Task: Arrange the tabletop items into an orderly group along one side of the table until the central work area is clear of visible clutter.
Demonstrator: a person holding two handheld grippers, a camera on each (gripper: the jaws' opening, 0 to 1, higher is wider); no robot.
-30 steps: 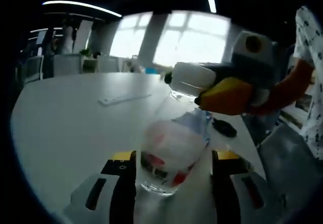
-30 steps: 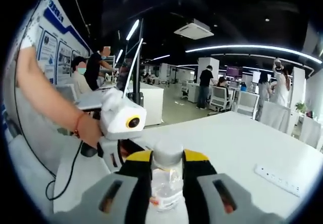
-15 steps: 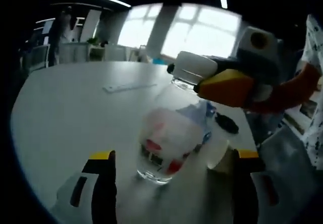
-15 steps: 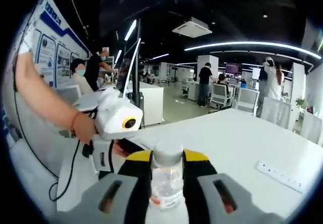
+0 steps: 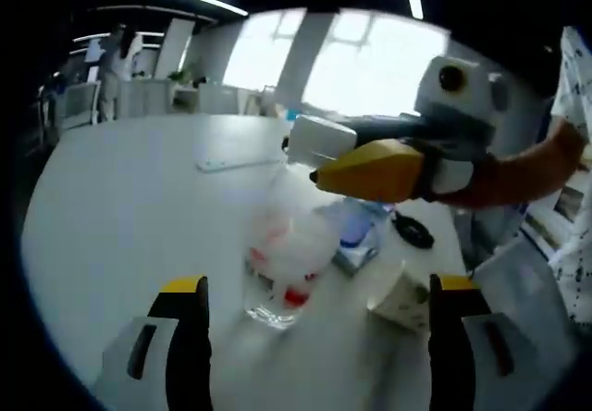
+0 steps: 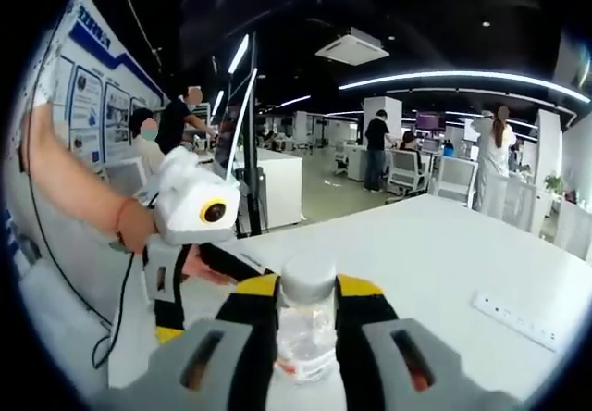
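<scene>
Bottle (image 5: pixel 282 263): clear plastic, white cap, red-and-white label. In your left gripper view its base rests on the white tabletop (image 5: pixel 120 207) and its long axis leans, cap end up and away from you toward the windows. In your right gripper view the bottle (image 6: pixel 306 332) runs straight up between the jaws, cap uppermost.

Right tongs (image 6: pixel 306 337): narrow, clamped on the bottle's neck just below the cap. The left gripper view shows them from the side (image 5: pixel 319 156), yellow jaw across the cap.

Left tongs (image 5: pixel 314 337): wide, a jaw on either side of the bottle base, apart from it. The right gripper view shows this gripper (image 6: pixel 176 272) at the left, held by your hand (image 6: pixel 139 226).

Left gripper view also lists: a white power strip (image 5: pixel 236 159) farther along the tabletop; a blue-and-white item (image 5: pixel 356 235) just behind the bottle, kind unclear; a black object (image 5: pixel 413 232) beyond it; a pale carton (image 5: pixel 404 302) near the right jaw.

Right gripper view also lists: the power strip (image 6: pixel 523 320) at the right; standing people (image 6: pixel 375 156) among desks behind.
</scene>
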